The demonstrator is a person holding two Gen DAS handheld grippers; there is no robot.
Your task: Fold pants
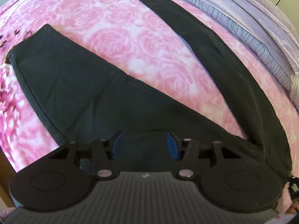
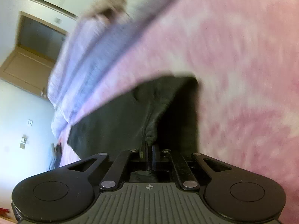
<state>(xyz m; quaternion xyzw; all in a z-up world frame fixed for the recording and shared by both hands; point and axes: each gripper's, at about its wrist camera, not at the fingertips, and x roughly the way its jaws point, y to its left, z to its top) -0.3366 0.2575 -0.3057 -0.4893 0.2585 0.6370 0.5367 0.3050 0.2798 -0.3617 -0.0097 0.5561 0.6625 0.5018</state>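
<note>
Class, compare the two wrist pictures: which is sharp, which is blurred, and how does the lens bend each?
Left wrist view: mostly sharp, evenly lit; the black pants and pink bedspread bulge outward with fisheye curvature, corners dark. Right wrist view: strong motion smear across the bedspread and lilac pillow; only the right gripper, shut on dark fabric, stays crisp; the door leans, bent by the lens.

A bed fills the scene, spread with a pink rose-patterned bedspread (image 1: 119, 37) — lilac pillows (image 1: 252, 18) lie along its edge. Beyond the pillows stand a pale wall (image 2: 22, 108) with small switch plates and a wooden-framed door (image 2: 35, 43) — daylight falls softly throughout.
</note>
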